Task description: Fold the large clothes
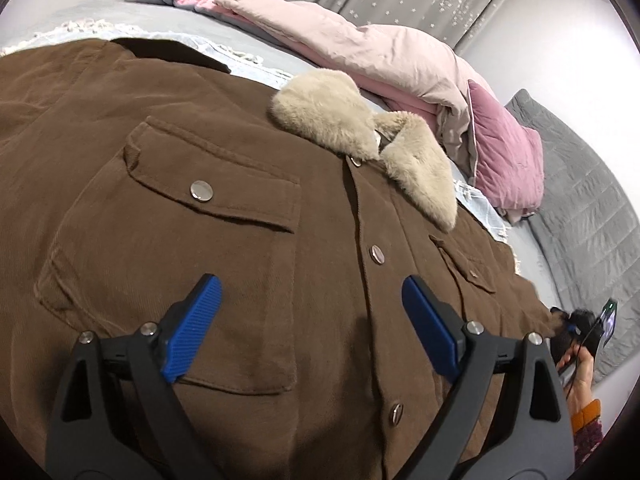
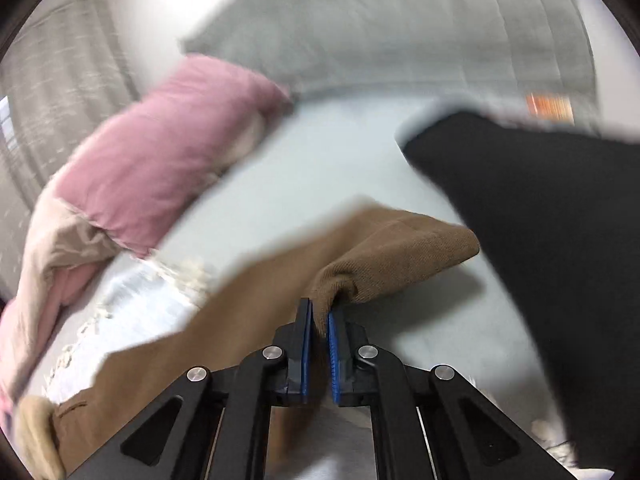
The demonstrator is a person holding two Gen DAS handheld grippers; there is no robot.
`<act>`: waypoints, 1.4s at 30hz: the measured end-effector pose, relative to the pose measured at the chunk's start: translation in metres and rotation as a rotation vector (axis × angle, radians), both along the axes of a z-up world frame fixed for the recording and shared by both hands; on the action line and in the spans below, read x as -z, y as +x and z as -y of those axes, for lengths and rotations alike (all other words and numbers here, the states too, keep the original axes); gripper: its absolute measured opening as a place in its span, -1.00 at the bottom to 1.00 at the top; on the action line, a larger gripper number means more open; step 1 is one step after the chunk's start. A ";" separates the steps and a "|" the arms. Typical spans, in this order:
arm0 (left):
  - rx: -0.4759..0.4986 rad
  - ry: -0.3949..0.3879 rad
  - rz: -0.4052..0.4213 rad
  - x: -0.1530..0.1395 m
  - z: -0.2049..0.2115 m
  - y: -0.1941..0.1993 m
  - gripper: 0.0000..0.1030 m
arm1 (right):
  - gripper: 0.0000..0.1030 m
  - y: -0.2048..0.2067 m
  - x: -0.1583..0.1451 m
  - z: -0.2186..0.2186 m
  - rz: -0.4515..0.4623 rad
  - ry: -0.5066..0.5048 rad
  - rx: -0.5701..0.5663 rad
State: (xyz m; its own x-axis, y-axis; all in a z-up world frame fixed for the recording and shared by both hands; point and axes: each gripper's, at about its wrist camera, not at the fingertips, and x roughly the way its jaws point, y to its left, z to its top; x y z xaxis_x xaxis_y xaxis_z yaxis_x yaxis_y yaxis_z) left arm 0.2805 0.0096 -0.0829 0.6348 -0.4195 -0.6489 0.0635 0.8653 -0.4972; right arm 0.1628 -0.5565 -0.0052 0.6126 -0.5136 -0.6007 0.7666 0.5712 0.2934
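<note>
1. Left wrist view: my left gripper [image 1: 312,292] hangs with its blue pads spread wide, holding nothing, above the chest of the brown jacket [image 1: 200,240].
2. The jacket lies front-up on the grey bed [image 1: 192,26], snapped shut, its beige fur collar [image 1: 360,128] toward the pink duvet [image 1: 360,52] and the mauve pillow [image 1: 508,152].
3. At the jacket's far right edge, my right hand holds the other gripper.
4. Right wrist view — blurred: my right gripper [image 2: 319,322] is pinched on the jacket's sleeve cuff [image 2: 400,256], lifted off the sheet.
5. A black garment [image 2: 540,240] lies just beside the cuff.
</note>
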 end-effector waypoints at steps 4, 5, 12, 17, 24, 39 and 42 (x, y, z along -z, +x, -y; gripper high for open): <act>0.001 -0.040 -0.036 0.000 -0.014 0.001 0.78 | -0.88 0.007 -0.062 -0.066 0.099 -0.153 -0.139; -0.007 -0.043 -0.050 -0.001 -0.017 0.002 0.78 | -0.88 0.008 -0.076 -0.083 0.113 -0.183 -0.180; -0.020 -0.084 -0.052 -0.001 -0.026 0.000 0.78 | -0.91 0.032 -0.143 -0.249 0.158 -0.409 -0.598; -0.045 -0.110 -0.033 -0.001 -0.033 -0.001 0.78 | -0.91 0.030 -0.136 -0.370 0.142 -0.519 -0.962; -0.058 -0.090 -0.011 -0.004 -0.033 -0.003 0.78 | -0.70 0.038 -0.094 -0.404 -0.001 -0.391 -1.177; 0.254 0.559 0.188 -0.057 0.127 -0.029 0.78 | 0.26 0.048 -0.013 -0.161 0.000 0.070 -0.665; 0.344 0.621 0.226 -0.062 0.174 -0.020 0.78 | 0.26 0.041 -0.006 -0.143 0.005 0.098 -0.651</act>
